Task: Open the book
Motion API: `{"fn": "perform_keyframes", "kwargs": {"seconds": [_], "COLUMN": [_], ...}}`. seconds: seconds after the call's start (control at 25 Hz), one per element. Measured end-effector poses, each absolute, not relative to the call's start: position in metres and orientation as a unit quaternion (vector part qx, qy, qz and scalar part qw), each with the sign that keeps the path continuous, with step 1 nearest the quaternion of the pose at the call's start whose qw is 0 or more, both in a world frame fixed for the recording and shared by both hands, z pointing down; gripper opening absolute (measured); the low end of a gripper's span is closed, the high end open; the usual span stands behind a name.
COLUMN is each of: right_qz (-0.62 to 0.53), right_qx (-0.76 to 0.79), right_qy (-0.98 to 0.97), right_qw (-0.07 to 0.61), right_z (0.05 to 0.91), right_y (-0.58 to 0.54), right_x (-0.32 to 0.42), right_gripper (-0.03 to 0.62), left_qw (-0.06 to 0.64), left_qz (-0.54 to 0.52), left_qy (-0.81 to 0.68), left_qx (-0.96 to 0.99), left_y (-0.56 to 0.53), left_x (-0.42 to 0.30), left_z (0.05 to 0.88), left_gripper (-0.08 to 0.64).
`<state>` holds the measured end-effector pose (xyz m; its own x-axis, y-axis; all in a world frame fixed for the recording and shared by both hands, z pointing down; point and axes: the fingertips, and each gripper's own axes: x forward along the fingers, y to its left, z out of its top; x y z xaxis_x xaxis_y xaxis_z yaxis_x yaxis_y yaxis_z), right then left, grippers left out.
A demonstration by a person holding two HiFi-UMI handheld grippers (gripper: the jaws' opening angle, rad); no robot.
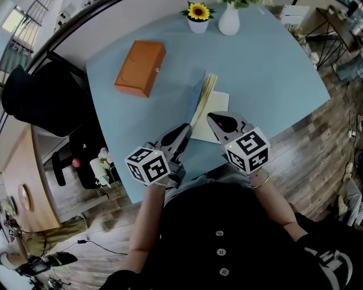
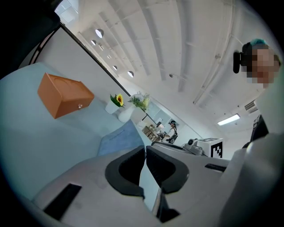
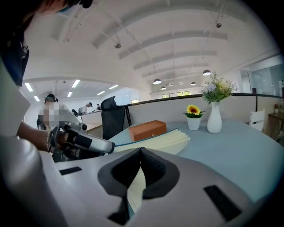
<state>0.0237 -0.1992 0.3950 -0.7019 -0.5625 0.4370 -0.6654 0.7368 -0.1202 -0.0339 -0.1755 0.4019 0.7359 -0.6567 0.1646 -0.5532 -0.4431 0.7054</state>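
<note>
A book [image 1: 211, 107] lies half open on the light blue table [image 1: 272, 73]. Its blue cover [image 1: 198, 102] stands raised on the left, with cream pages fanned behind it and one page lying flat. My left gripper [image 1: 186, 129] is shut on the near edge of the cover [image 2: 120, 138], and its jaws [image 2: 145, 150] meet at the tips. In the right gripper view the cover's thin blue edge runs from the left gripper [image 3: 108, 145] up over the pages [image 3: 164, 141]. My right gripper [image 1: 211, 118] is shut, its tips [image 3: 141, 150] just above the flat cream page.
An orange-brown box [image 1: 140, 68] sits at the back left of the table. A small sunflower pot [image 1: 198, 17] and a white vase [image 1: 229, 20] stand at the far edge. A black chair [image 1: 39, 96] is to the left, and the table's near edge [image 1: 147, 192] is close to the person's body.
</note>
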Motion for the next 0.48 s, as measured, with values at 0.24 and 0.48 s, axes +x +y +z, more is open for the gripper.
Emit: {"fn": "perform_keyframes", "kwargs": {"seconds": [0.24,0.48], "right_qz": [0.139,0.142], "right_qx": [0.332,0.326], "right_qy": [-0.913,-0.913], "right_qw": [0.195,0.200], "right_z": [0.397,0.400], "right_y": [-0.201,-0.198], "right_x": [0.020,0.016], "right_gripper": [0.002,0.002], "left_qw": [0.413,0.440], "left_qz": [-0.092,-0.112], "left_qy": [-0.356,-0.350], "left_qx": [0.833,0.819], "left_y": [-0.176,-0.173], "left_x": [-0.044,-0.056], "left_z": [0.407,0.415], "left_gripper": [0.023,0.025]}}
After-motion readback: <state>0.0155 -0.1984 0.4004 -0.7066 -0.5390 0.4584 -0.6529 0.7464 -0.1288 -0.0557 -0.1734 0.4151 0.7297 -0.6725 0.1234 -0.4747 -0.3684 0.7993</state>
